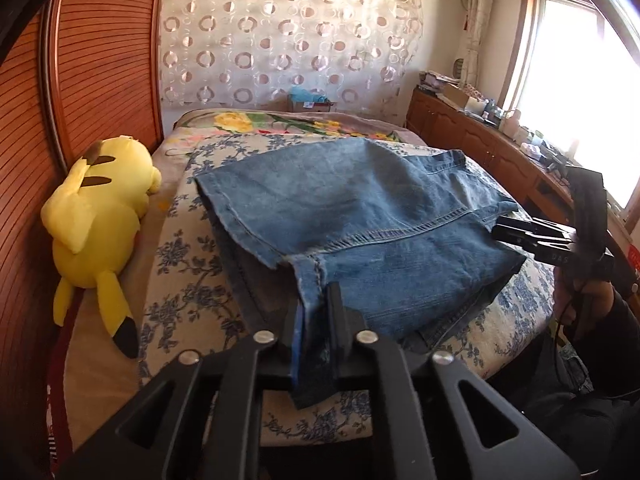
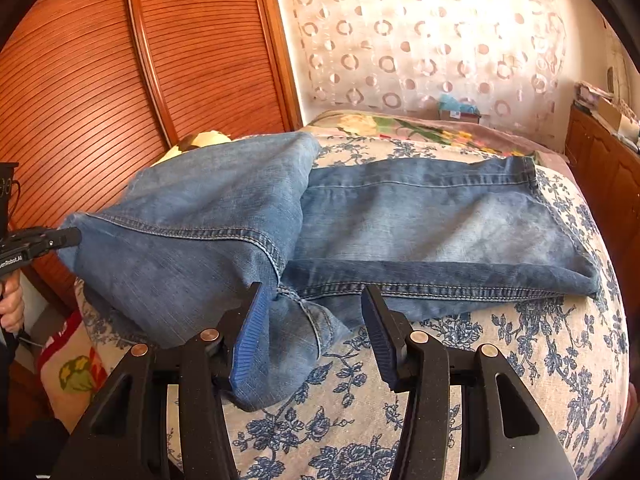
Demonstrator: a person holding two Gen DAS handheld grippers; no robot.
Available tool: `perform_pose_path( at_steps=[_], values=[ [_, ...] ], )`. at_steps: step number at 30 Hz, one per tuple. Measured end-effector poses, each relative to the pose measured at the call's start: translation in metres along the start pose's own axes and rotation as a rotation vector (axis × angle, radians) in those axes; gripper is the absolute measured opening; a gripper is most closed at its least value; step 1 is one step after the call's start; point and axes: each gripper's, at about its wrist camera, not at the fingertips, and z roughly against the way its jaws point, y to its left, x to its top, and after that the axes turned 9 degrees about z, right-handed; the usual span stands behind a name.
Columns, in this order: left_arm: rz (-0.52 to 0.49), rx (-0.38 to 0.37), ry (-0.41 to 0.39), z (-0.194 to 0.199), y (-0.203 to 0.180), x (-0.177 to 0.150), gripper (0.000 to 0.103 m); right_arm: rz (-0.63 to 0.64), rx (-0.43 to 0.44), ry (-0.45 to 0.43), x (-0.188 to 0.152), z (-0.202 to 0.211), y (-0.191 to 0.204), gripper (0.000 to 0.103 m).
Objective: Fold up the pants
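On the bed [image 2: 460, 360], your blue jeans [image 2: 420, 220] lie partly folded across the floral cover, one end lifted and doubled over. Your left hand-held gripper [image 1: 316, 316] is clamped tight on a denim edge. Your right hand-held gripper [image 2: 316, 328] stands half open; denim lies against its left pad, the other pad apart from the cloth. A yellow plush toy [image 1: 96, 220] lies beside the jeans by the wooden wardrobe [image 1: 100, 60].

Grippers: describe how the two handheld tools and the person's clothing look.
Both grippers, left and right, are matte black with angular frames pierced by triangular cutouts and silver round bolts. Their jaws carry ribbed pads, some blue. White lettering marks the bodies, and a thin black cable hangs by the right one. A dark sleeve covers that arm.
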Motion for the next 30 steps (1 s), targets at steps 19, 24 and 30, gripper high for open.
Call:
perform_pose_path(
  at_steps=[19,24,30],
  values=[
    [-0.108,-0.031,-0.039,-0.054,-0.053,0.052,0.043,-0.016,-0.077,0.012,-0.008,0.013,-0.030,0.050],
    [-0.118,-0.083,-0.025,-0.077,-0.073,0.059,0.063,-0.035,-0.118,0.025,-0.016,0.020,-0.049,0.050],
    [-0.116,-0.102,-0.020,-0.097,-0.091,0.065,0.067,-0.058,-0.169,0.035,-0.026,0.029,-0.073,0.050]
  ],
)
